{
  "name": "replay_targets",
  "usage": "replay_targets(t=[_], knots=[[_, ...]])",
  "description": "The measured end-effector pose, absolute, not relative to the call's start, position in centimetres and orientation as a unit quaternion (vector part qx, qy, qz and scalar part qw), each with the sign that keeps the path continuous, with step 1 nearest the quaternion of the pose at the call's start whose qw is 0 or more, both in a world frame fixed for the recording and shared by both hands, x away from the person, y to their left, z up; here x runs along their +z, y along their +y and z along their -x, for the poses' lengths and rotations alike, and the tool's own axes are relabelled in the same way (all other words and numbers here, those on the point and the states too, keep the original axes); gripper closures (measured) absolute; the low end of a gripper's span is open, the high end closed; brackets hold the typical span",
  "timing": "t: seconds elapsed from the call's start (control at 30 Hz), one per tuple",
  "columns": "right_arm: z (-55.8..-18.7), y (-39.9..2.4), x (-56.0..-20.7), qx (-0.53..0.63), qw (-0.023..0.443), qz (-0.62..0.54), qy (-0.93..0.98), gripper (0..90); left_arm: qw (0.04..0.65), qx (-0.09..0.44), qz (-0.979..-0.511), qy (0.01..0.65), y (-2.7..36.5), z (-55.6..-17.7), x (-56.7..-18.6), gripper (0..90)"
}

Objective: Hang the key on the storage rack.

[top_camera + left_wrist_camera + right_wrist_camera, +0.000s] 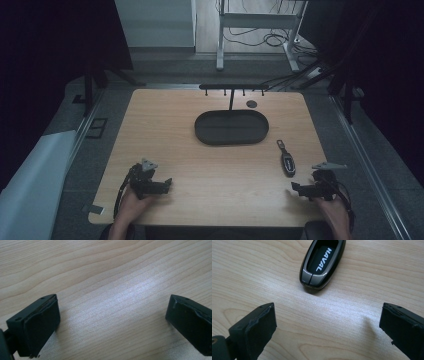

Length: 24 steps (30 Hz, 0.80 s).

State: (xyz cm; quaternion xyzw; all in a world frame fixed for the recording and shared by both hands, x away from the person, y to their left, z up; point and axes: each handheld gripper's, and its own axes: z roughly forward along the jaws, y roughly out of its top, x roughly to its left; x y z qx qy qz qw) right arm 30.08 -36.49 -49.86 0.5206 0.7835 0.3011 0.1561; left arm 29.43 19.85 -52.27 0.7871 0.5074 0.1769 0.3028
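Note:
A black car key fob [287, 161] with a short strap lies on the wooden table [210, 165], to the right of centre. In the right gripper view the key fob [322, 263] reads HAVAL and lies just beyond the jaws. My right gripper [295, 188] rests near the table's front right edge, a little below the fob, open and empty; its jaws [327, 332] stand wide apart. My left gripper [167, 184] sits at the front left, open, with only bare wood between its jaws [112, 325].
A dark oval tray [231, 126] sits at the back centre. Behind it stands a black rack with hooks [233, 87], and a small dark disc [251, 104] lies near it. A desk frame and cables are on the floor beyond.

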Motion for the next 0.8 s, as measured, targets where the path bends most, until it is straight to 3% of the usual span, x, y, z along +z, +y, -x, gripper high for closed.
replay_targets(t=[0.8], knots=[[-30.29, -36.29, -50.38, 0.272, 0.141, -0.508, 0.805, 0.0, 0.303, 0.177, -0.787, 0.508, 19.86, -29.35, -52.28, 0.0]])
